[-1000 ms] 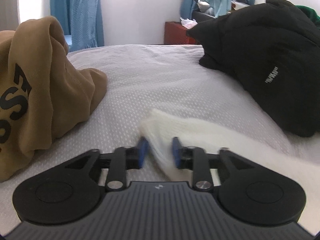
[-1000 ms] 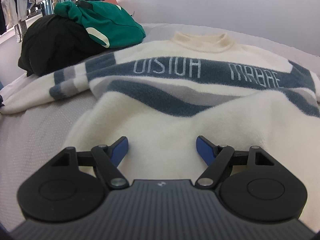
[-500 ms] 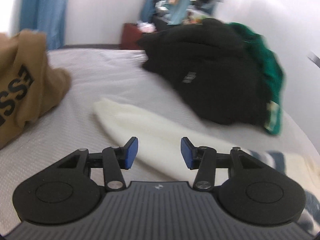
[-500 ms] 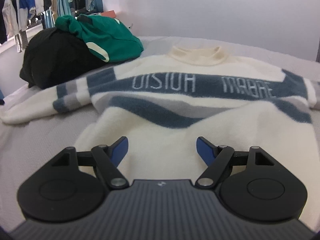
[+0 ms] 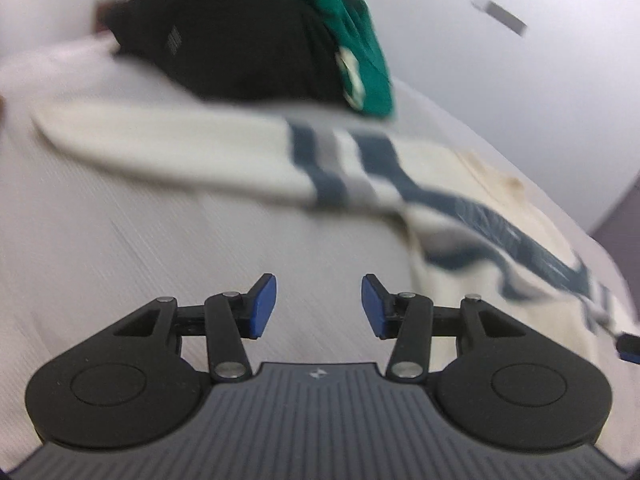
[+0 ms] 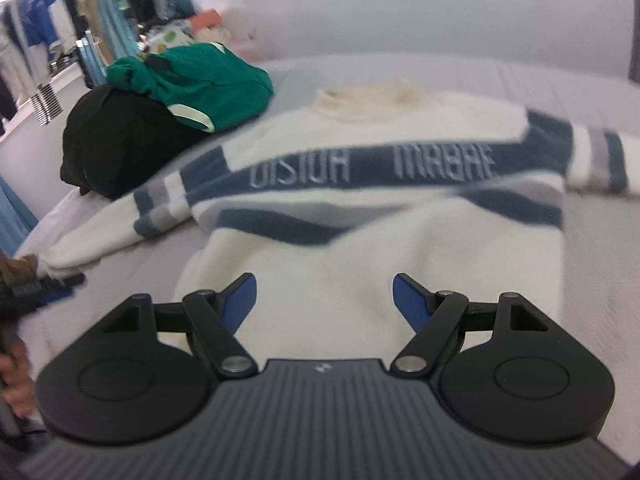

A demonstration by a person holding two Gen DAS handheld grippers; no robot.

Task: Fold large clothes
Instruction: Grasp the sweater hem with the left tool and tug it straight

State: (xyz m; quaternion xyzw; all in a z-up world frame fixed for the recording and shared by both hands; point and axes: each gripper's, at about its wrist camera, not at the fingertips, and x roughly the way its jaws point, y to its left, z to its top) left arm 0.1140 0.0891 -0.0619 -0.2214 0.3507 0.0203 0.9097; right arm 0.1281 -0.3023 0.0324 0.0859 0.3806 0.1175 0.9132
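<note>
A cream sweater with blue and grey bands and lettering lies flat, face up, on the bed, collar at the far side. Its left sleeve stretches out straight toward the black pile. My left gripper hovers open over bare sheet just short of that sleeve, nothing between its fingers. It also shows at the left edge of the right wrist view, left gripper. My right gripper hangs open above the sweater's lower body, holding nothing.
A black garment with a green one on top is piled at the bed's far left, close to the sleeve. A brown garment peeks in at the left edge. Grey bedsheet surrounds the sweater. Clothes hang on a rack behind.
The left gripper let go of the sleeve cuff, opened wider and swung right toward the sweater's body. The right gripper lifted a little, still open over the hem.
</note>
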